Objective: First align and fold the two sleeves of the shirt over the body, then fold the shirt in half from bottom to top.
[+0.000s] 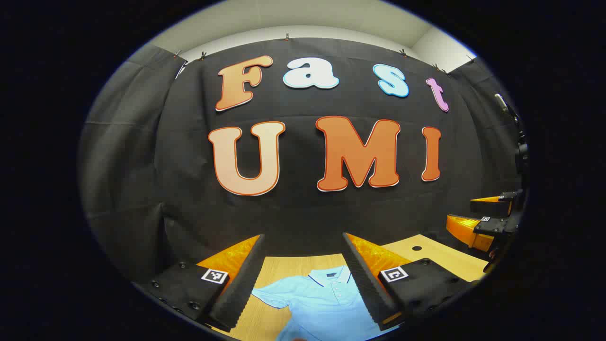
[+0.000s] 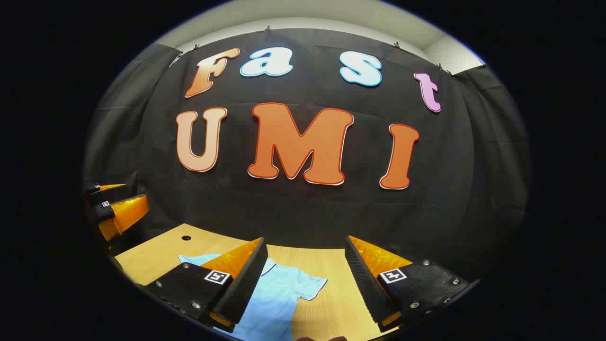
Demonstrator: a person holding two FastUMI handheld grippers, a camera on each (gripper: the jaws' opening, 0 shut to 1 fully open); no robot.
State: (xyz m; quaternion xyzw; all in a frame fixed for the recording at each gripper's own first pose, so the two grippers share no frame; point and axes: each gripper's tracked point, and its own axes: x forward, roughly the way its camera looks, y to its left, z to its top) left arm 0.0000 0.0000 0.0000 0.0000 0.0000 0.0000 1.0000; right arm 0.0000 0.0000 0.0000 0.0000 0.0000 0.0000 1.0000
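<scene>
A light blue polo shirt lies flat on the wooden table, collar toward the wall and one short sleeve spread to the side. My left gripper hangs open above the collar area, with nothing between its fingers. In the right gripper view the same shirt shows with its other sleeve spread out. My right gripper is open above that sleeve and holds nothing. Each gripper appears at the edge of the other's view: the right gripper and the left gripper.
The table has a small round hole near its far edge. Black cloth walls close the booth behind and on both sides. A dark stand rises at the right side.
</scene>
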